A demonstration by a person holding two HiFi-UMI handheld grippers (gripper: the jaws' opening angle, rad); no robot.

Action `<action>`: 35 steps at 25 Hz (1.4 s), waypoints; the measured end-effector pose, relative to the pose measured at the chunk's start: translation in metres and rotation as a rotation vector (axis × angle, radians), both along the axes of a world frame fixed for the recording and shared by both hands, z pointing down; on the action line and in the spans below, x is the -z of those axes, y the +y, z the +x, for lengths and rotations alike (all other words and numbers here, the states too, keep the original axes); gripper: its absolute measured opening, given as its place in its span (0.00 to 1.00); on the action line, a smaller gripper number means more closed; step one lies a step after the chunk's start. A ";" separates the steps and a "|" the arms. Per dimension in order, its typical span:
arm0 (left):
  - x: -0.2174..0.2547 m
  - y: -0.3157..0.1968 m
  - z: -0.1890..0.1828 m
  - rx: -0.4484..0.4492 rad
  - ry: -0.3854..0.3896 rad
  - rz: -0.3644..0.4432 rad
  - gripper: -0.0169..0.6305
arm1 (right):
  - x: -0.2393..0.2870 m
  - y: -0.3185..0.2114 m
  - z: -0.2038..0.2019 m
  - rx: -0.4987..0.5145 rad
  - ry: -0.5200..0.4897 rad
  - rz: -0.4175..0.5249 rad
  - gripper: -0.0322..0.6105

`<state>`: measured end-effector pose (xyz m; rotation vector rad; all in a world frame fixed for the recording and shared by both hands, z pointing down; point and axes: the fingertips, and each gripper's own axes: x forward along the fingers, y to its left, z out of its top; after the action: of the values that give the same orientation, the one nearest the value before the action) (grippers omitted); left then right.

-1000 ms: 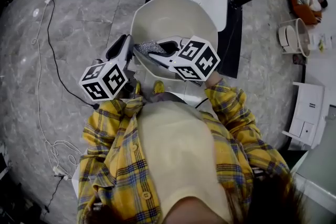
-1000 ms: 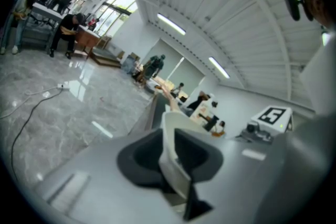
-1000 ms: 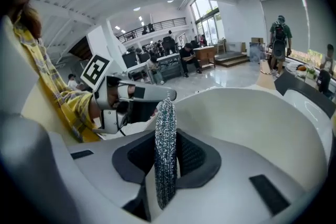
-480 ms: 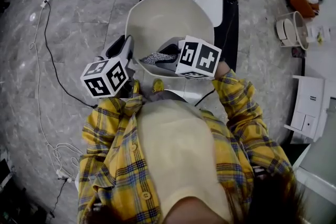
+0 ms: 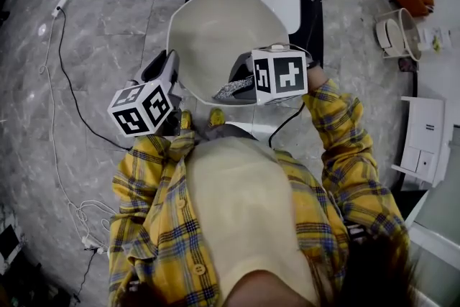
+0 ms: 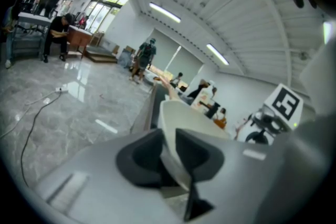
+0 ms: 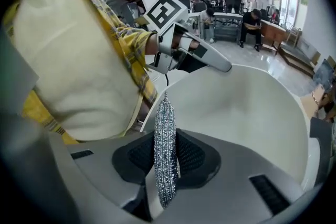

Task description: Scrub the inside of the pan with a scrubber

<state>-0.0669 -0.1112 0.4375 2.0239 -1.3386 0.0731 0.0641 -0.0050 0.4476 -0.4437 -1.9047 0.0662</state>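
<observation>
In the head view, gripping the tilted cream pan (image 5: 215, 39) by its near rim with the left gripper's (image 6: 169, 160) just-widened jaws, and pinching the silvery scrubber (image 7: 165, 128) in the right gripper's (image 7: 165, 165) jaws, low inside the pan.

Pan (image 5: 224, 39) is ahead of the person, over the near end of the table (image 5: 316, 39); resting or lifted, can't tell. Its near-left rim is between the left gripper (image 6: 169, 157) jaws, which just opened a bit. Scrubber (image 5: 233, 89) is inside the pan's near side, between the right gripper (image 7: 165, 165) jaws. Drawer unit (image 5: 422, 147) is far right.
</observation>
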 end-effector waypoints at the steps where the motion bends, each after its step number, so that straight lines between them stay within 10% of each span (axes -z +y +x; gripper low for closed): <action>1: 0.000 0.000 0.000 -0.002 -0.001 -0.001 0.14 | -0.001 0.001 0.005 0.019 0.028 0.000 0.18; 15: -0.001 0.001 0.000 -0.004 -0.021 -0.003 0.14 | -0.011 -0.015 0.032 0.173 0.212 0.133 0.18; 35: -0.002 0.002 -0.001 0.025 -0.023 0.001 0.14 | 0.003 -0.159 -0.029 0.291 -0.080 1.053 0.18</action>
<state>-0.0677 -0.1093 0.4396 2.0120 -1.3786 0.0852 0.0348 -0.1640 0.4442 0.0145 -1.6580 -1.1028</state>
